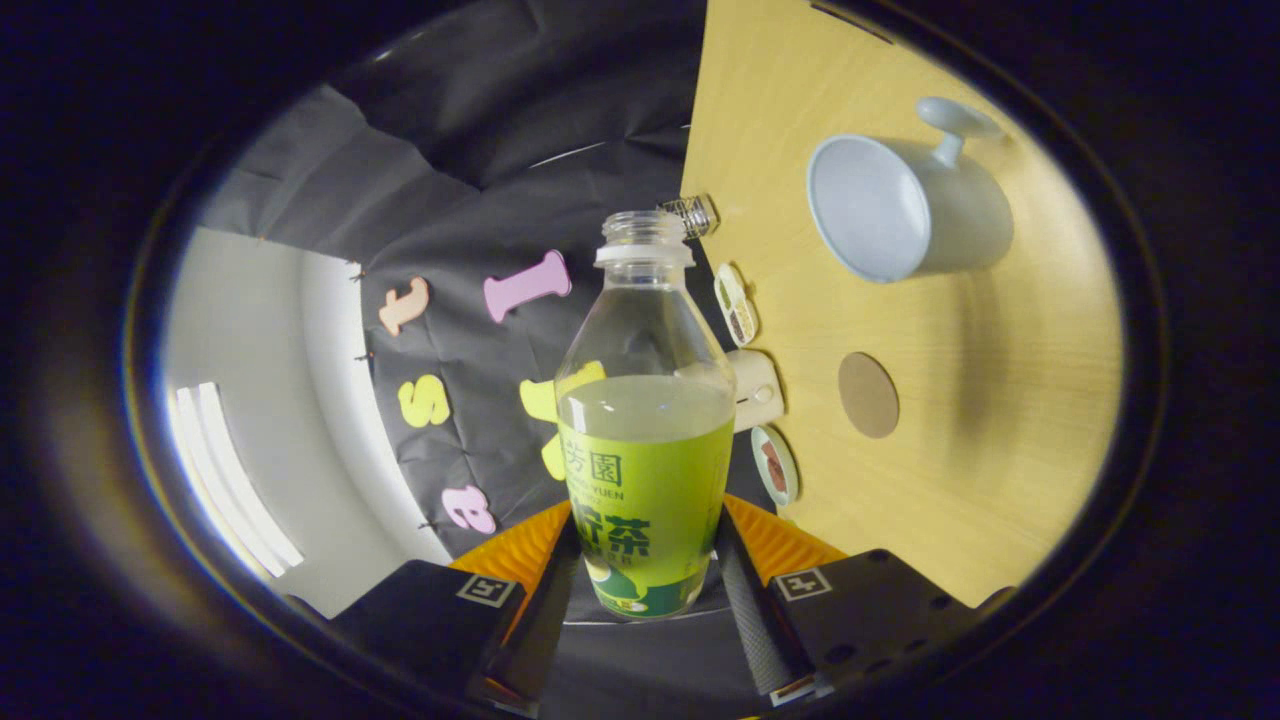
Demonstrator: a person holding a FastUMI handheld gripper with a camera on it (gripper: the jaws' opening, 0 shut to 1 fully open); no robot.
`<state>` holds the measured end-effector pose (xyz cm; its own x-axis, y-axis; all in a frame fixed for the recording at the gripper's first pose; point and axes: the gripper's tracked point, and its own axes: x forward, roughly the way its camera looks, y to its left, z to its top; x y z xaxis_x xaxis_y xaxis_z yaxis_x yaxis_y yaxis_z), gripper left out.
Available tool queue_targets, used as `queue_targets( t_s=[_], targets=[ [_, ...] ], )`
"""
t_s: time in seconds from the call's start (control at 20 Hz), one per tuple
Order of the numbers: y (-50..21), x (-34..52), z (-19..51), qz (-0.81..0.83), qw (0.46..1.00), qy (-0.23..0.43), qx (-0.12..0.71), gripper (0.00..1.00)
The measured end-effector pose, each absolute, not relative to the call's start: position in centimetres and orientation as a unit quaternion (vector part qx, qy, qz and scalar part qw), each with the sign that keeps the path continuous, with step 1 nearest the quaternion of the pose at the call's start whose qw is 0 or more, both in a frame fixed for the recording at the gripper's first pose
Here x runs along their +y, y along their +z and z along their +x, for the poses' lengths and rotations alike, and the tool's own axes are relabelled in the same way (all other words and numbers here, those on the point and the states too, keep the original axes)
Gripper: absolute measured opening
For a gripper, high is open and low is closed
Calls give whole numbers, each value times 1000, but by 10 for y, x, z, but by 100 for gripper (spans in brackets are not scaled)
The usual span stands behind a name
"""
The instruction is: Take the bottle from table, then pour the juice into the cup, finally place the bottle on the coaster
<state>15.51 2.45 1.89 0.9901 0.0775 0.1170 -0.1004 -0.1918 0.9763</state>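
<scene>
Pale wood-grain table [960,330] fills one side of our rolled view, its surface standing nearly on end beside the booth's creased black cloth wall [480,180]. Nearest us, the gripper [645,590] is closed to a narrow gap around the base of the bottle [645,430], and we see both fingers [745,610] pressing against its lower sides, ribbed pads flanking the label. Square printed markers sit on the gripper's blocky body on either side. Clear plastic and round-shouldered, the bottle rises straight ahead between the fingers, its threaded neck open with no cap on it. Greenish juice stands a little over halfway up, its surface level across the bottle, and a glossy green label wraps the lower half. Just beyond the bottle, along the table's edge, we make out a few small items: a cream-coloured boxy object [757,390], two small oval dishes [736,305] and a small clear ribbed thing [692,214] near the bottle's mouth; what they are we cannot tell. Farther onto the table lies the coaster [868,395], a flat brown disc, bare and well apart from the bottle. Farthest out stands the cup [905,210], a smooth pale blue-white mug with a looped handle, its wide mouth turned toward us. Beyond the cloth, we see a white wall [300,420] with a bright strip of light.
</scene>
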Motion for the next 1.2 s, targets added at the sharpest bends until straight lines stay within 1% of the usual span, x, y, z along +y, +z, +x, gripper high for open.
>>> queue_targets(
  t_s=[0.25, 0.45, 0.65, 0.85, 0.95, 1.2],
  targets=[
    [6, 25, 147, 661, 750, 29, 22, 79],
    [-7, 21, 134, 517, 854, -16, 47, 79],
    [-6, 22, 130, 366, 930, -23, 34, 79],
    [-3, 18, 127, 226, 973, -38, 26, 80],
    [-3, 21, 131, 175, 983, -45, 22, 80],
    [-22, 21, 158, 84, 992, -72, 60, 80]
  ],
)
